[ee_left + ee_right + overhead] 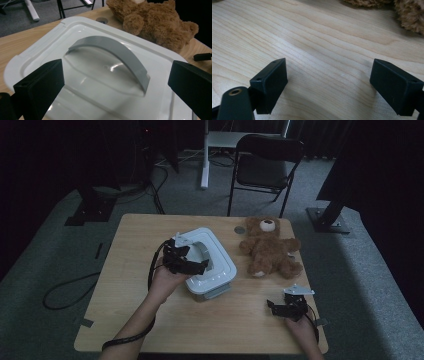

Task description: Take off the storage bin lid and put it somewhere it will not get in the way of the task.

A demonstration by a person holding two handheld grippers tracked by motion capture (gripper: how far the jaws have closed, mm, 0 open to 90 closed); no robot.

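Teddy bear (160, 23) head cut off beyond white lid (82, 32).

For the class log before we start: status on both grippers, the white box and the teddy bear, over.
Left gripper open, over white box lid, astride grey handle. Right gripper open, over bare table. Teddy bear right of box, apart.

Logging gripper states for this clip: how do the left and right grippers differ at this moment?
The left gripper hangs over the white lidded box, jaws either side of its grey handle; the right gripper sits low near the table's front right corner, over bare wood. The left is close to the teddy bear across the box; the right is nearer the bear's feet. Both are open and hold nothing.
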